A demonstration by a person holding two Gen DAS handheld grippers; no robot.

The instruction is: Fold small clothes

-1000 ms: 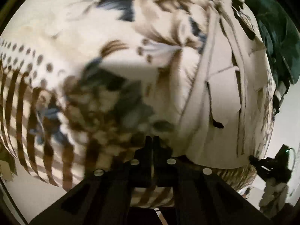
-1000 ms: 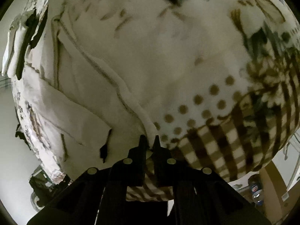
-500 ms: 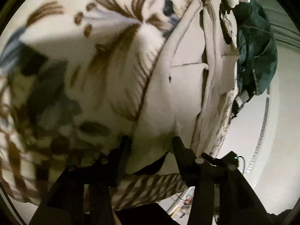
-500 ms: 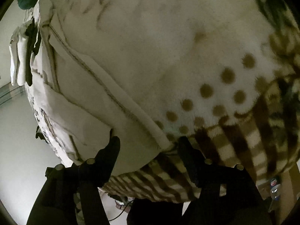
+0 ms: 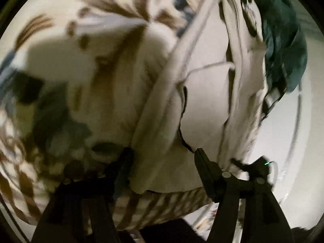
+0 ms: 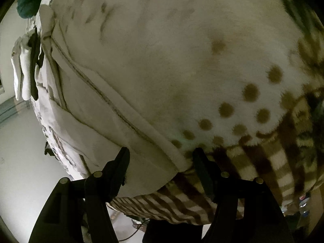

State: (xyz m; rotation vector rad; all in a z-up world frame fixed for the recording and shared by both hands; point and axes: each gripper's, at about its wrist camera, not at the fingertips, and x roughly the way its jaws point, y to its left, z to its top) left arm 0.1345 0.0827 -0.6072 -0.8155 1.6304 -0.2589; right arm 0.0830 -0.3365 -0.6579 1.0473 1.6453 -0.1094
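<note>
Two parted grippers (image 5: 162,154) (image 6: 160,154), one garment (image 5: 202,111).

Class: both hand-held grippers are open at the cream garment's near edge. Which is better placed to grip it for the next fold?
Probably left: the left hand-held gripper straddles the cream garment edge centrally; the right hand-held gripper frames only its corner.

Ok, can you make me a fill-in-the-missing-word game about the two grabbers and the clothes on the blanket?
1. Both the left gripper and the right gripper have their jaws ____.
2. The cream garment lies on a patterned ____.
3. The round marks on the blanket near the right gripper are brown ____.
4. The crumpled cloth beyond the cream garment is dark ____.

Missing words: open; blanket; dots; green
</note>
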